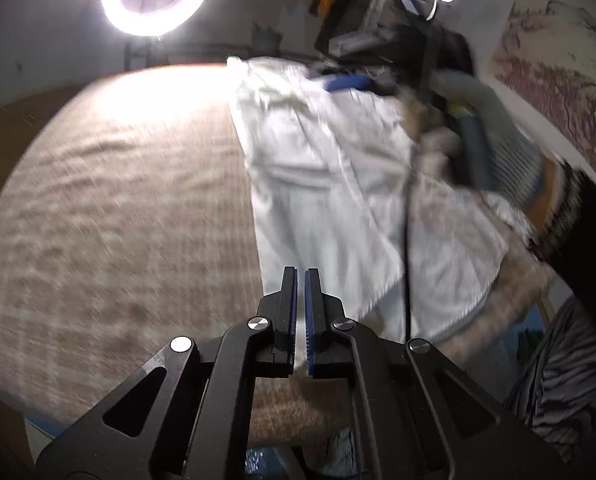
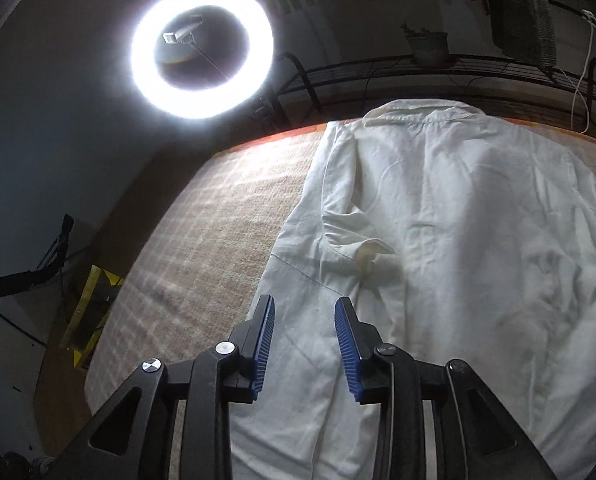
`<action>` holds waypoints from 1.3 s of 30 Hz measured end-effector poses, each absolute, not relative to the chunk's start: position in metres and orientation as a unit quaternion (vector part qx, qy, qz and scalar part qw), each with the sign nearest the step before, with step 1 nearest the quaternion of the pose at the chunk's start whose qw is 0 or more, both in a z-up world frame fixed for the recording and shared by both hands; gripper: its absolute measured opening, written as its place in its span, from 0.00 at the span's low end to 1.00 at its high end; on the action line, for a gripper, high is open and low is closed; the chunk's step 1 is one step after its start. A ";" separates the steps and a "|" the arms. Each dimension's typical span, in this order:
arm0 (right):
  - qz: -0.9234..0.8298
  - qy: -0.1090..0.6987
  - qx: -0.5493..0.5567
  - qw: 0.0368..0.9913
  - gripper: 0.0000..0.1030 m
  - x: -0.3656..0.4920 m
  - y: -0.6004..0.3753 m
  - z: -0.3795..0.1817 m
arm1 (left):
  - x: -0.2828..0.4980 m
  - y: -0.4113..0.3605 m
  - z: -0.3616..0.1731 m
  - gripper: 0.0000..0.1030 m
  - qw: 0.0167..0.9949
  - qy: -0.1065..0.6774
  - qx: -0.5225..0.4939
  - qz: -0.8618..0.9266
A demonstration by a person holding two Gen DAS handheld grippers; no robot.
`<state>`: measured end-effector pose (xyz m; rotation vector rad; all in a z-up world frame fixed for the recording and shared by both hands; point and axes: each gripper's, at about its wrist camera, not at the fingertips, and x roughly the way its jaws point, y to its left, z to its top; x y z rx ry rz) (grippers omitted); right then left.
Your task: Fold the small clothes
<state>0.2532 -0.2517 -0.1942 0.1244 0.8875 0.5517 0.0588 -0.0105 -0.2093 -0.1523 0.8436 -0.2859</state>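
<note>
The left gripper (image 1: 301,276) is held clenched, empty, angled downward; the right gripper (image 2: 304,306) is held released above the white shirt (image 2: 438,216), spread ahead on a checked blanket (image 2: 202,240) beneath a ring light (image 2: 146,80).

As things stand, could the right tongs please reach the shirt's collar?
Probably yes: the right tongs are open and empty above the white shirt, and nothing lies between them and the collar.

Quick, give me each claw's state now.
Left claw: closed, holding nothing.
Right claw: open over the white shirt, gripping nothing.
</note>
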 end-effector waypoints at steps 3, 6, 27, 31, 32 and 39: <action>0.260 0.399 0.077 0.876 0.35 0.230 -0.277 -0.170 | 0.062 -0.016 -0.197 0.01 0.906 0.398 -0.057 -0.130; 0.252 0.383 0.089 0.885 0.44 0.205 -0.300 -0.157 | 0.063 -0.025 -0.187 0.26 0.909 0.391 -0.042 -0.137; 0.106 0.372 0.095 0.917 0.56 0.093 -0.544 -0.150 | 0.124 -0.149 -0.171 0.55 0.872 0.404 -0.003 -0.277; 0.059 0.389 0.131 0.910 0.52 0.094 -0.601 -0.167 | 0.139 -0.151 -0.185 0.55 0.859 0.431 -0.042 -0.274; 0.053 0.392 0.140 0.908 0.52 0.093 -0.611 -0.171 | 0.141 -0.152 -0.187 0.55 0.857 0.435 -0.047 -0.271; -0.005 0.438 0.148 0.887 0.52 0.108 -0.663 -0.212 | 0.143 -0.161 -0.191 0.55 0.857 0.438 -0.044 -0.268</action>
